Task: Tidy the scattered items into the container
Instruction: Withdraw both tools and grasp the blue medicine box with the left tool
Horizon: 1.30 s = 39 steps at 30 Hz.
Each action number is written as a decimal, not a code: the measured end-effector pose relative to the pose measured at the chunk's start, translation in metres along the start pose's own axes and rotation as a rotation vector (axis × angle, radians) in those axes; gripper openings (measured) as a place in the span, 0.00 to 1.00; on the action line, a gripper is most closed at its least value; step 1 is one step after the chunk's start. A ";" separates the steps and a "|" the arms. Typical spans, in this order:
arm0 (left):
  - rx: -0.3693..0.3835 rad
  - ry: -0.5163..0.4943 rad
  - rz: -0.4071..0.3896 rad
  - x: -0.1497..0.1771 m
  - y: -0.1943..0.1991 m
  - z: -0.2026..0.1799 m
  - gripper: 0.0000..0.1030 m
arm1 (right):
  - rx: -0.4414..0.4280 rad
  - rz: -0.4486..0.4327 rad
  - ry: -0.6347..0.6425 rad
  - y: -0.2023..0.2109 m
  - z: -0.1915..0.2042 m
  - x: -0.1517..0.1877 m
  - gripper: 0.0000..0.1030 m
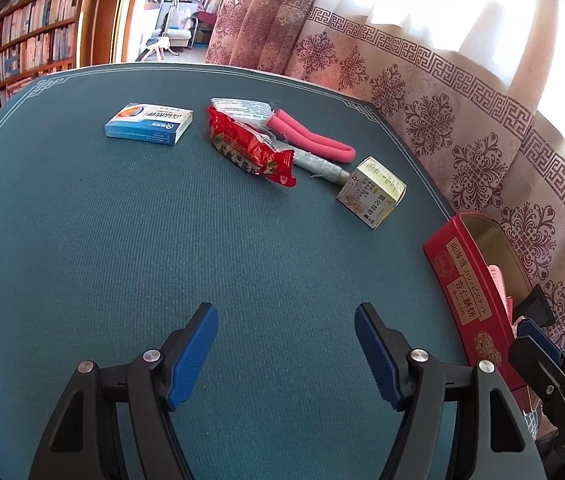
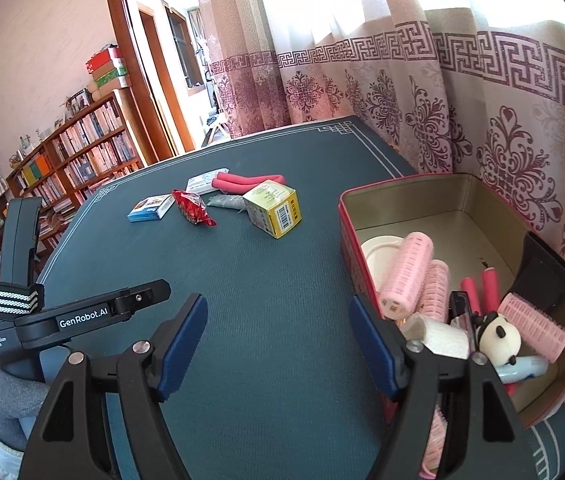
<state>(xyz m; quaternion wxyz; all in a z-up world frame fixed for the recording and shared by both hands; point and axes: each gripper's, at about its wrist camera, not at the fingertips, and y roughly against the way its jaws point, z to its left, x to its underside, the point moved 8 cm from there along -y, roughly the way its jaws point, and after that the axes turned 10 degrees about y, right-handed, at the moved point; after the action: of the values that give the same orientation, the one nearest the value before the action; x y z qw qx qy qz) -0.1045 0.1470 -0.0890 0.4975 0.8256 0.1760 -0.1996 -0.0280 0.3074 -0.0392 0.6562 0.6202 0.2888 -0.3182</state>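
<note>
The table (image 2: 266,320) carries a dark green cloth with a pale border line. At its right edge, against the patterned curtain (image 2: 402,92), stands the red tin container (image 2: 348,216), open at the top. Inside it lie pink hair rollers (image 2: 406,272), a white lid (image 2: 374,254), two pink foam sticks (image 2: 482,288), a small panda toy (image 2: 498,340) and a black object (image 2: 542,276).

The scattered items lie together on the far part of the table, well apart from the container. The yellow box (image 1: 370,192) is nearest the container, tilted on one edge. A grey tube (image 1: 318,164) touches it. The red snack packet (image 1: 250,146) lies just beside the tube. A bent pink foam roller (image 1: 314,140) lies behind the packet, next to a white sachet (image 1: 242,108). The blue box (image 1: 150,124) lies flat, furthest left.

Left tongs (image 1: 286,352): spread wide, holding nothing, above bare cloth. Right tongs (image 2: 278,348): spread wide, holding nothing, right finger (image 2: 374,352) just beside the container wall.
</note>
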 end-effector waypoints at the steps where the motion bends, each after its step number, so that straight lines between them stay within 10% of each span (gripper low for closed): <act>1: -0.005 0.002 0.001 0.000 0.000 0.002 0.70 | -0.005 0.005 0.003 -0.002 0.003 0.001 0.75; 39: -0.126 0.029 -0.044 -0.027 0.007 0.081 0.70 | -0.106 0.123 0.063 -0.066 0.072 -0.002 0.75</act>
<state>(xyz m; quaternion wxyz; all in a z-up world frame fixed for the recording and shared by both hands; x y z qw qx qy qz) -0.1372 0.0687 -0.1042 0.5415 0.7913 0.2134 -0.1872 -0.0809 0.2338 -0.0747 0.6972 0.6109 0.2870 -0.2417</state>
